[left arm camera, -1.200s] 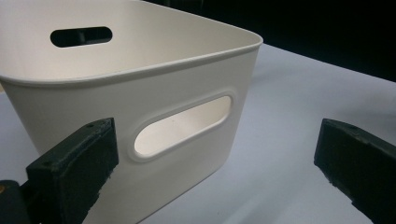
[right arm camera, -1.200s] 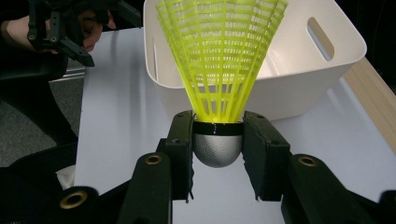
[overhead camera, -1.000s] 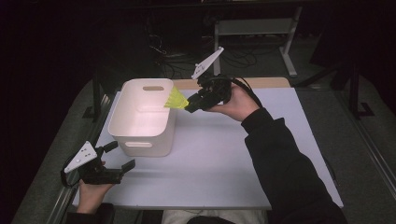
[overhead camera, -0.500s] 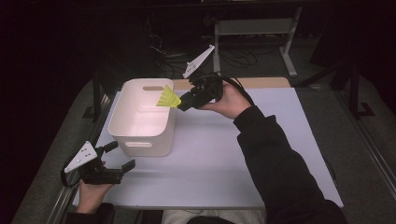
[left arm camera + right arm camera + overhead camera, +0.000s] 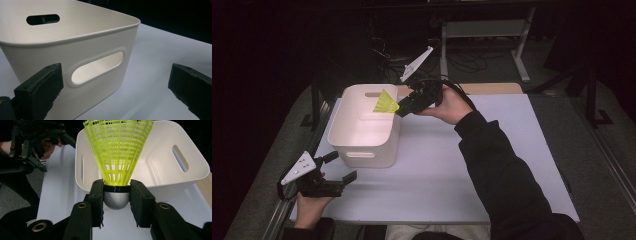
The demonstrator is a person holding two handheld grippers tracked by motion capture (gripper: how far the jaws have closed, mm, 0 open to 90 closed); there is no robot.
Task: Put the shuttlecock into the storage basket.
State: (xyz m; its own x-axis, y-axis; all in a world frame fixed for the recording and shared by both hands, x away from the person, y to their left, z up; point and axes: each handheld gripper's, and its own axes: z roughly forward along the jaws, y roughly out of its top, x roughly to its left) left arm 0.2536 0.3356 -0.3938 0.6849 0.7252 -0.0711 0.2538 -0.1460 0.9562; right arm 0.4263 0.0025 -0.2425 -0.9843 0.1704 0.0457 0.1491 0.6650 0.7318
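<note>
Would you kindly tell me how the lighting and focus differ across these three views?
High view: table brightly lit, surroundings nearly black. Left gripper view: white bin sharp, near fingers slightly soft. Right gripper view: yellow shuttlecock crisp and vivid, evenly lit, without strong glare.

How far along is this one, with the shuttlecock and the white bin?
Done: the right hand-held gripper has clamped the yellow plastic shuttlecock by its silver cork. In hand: it holds the shuttlecock over the rim of the white plastic bin. Left: the release. The left hand-held gripper rests open beside the bin.
</note>
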